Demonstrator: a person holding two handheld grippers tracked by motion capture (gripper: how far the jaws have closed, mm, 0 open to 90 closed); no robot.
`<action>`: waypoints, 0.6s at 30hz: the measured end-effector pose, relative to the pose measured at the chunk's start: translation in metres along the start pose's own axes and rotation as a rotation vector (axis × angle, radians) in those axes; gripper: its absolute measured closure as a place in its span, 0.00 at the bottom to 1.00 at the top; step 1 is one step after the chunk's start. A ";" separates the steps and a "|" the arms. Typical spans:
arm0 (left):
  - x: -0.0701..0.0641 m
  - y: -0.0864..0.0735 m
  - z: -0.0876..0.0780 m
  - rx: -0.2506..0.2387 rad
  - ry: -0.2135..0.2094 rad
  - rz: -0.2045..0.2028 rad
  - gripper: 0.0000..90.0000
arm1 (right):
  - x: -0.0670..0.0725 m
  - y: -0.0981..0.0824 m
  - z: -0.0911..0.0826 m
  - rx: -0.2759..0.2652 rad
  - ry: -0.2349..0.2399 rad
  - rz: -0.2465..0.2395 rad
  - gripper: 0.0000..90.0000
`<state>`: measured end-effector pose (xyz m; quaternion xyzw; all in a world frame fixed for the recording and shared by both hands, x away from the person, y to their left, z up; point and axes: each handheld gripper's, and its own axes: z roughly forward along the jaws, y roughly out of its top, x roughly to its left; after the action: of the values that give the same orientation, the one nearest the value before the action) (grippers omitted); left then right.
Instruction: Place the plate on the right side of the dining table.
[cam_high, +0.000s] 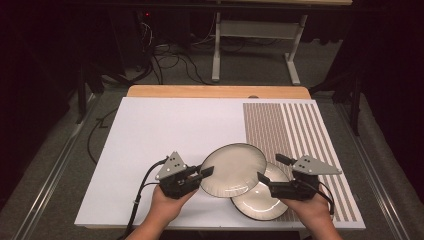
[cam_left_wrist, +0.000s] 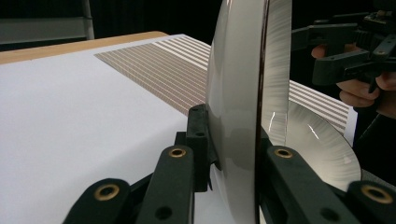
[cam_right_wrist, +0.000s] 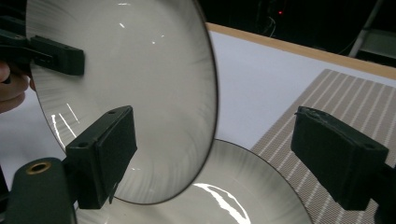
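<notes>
We note two round, glossy cream plates with thin dark rims near the desk's front edge, right of centre. The upper plate (cam_high: 233, 170) is lifted and tilted over the lower plate (cam_high: 260, 200), which lies flat. The left claw (cam_high: 204, 174) is clenched on the upper plate's left rim. The right claw (cam_high: 270, 170) is released, holding nothing.
</notes>
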<state>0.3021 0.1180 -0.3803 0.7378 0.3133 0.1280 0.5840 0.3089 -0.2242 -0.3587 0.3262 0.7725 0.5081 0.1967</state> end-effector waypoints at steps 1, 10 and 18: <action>0.000 0.000 0.000 -0.002 -0.002 0.000 0.87 | 0.002 0.001 0.003 0.004 0.006 -0.004 0.17; 0.001 -0.001 0.000 0.003 0.001 0.001 0.87 | 0.007 -0.003 0.020 0.034 0.046 0.031 0.26; 0.002 -0.001 0.000 0.003 0.002 -0.006 0.87 | 0.001 -0.009 0.024 0.043 0.042 0.111 0.54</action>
<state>0.3027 0.1195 -0.3818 0.7377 0.3163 0.1263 0.5830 0.3208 -0.2103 -0.3767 0.3618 0.7680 0.5083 0.1447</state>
